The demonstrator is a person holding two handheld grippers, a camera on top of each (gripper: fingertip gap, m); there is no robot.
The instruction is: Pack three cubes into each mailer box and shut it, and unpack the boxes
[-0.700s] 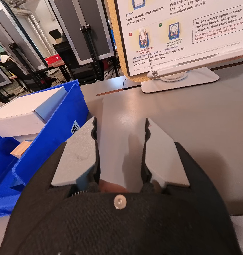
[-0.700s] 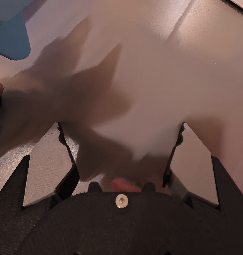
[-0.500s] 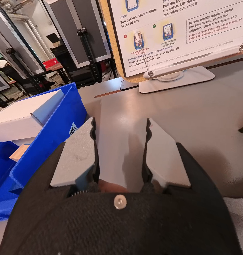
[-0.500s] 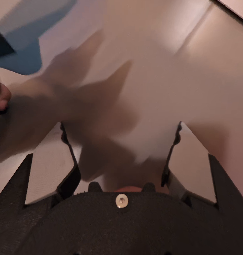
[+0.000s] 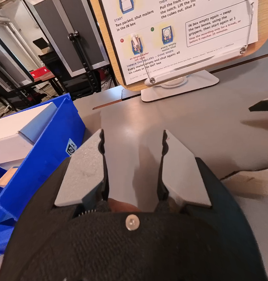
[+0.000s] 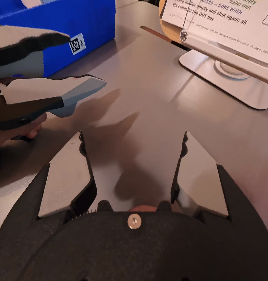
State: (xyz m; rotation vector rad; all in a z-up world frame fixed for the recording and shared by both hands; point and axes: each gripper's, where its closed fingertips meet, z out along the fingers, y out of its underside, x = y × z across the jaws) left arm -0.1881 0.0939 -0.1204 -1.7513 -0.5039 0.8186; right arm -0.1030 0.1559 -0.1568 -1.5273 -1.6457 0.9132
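Grey worktop (image 5: 183, 136) lies bare under both grippers. The left gripper (image 5: 133, 132) hovers over it with its fingers (image 5: 86, 167) apart and nothing between them. Just to its left stands a blue bin (image 5: 43, 159) with a small black-and-white tag (image 5: 71, 149) on its side wall. Inside the bin sits a white mailer box (image 5: 16, 130), its lid down, and lower in the bin the corner of a wooden cube (image 5: 5, 177) shows.

The right gripper (image 6: 133, 133) also hangs over the bare worktop, fingers (image 6: 66, 174) spread wide and holding nothing. In its view the left gripper shows at the left edge, blurred, between the camera and the blue bin. At the far side of the worktop a wooden board (image 5: 109, 45) on a white stand (image 5: 183, 88) carries a printed instruction sheet (image 5: 183, 38). Behind the worktop are dark racks and grey panels (image 5: 66, 38).
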